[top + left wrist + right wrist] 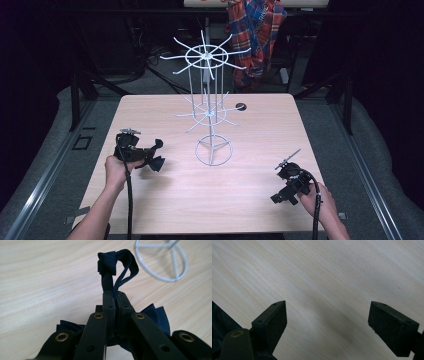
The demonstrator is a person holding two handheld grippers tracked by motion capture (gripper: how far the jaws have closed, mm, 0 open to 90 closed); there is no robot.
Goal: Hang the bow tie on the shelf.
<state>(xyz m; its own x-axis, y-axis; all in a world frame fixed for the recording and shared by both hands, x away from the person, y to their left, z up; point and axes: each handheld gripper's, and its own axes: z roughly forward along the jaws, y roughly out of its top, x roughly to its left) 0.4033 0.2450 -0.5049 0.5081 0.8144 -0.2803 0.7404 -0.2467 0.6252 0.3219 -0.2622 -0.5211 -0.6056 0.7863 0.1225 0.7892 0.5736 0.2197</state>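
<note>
Left gripper [113, 296] pinches a dark cloth [117, 262] over the table [165, 200], near the rack [212, 117]; soft, light, likely floppy, best held by its loop. Right gripper [327, 322] gapes empty

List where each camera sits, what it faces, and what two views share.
High view: above the person's side, looking down on the table; both forearms, left gripper, right gripper.
Left gripper view: along shut jaws pinching dark blue cloth.
Right gripper view: down at bare wood, jaws apart.
Shared: high and left views show the wire rack.
</note>
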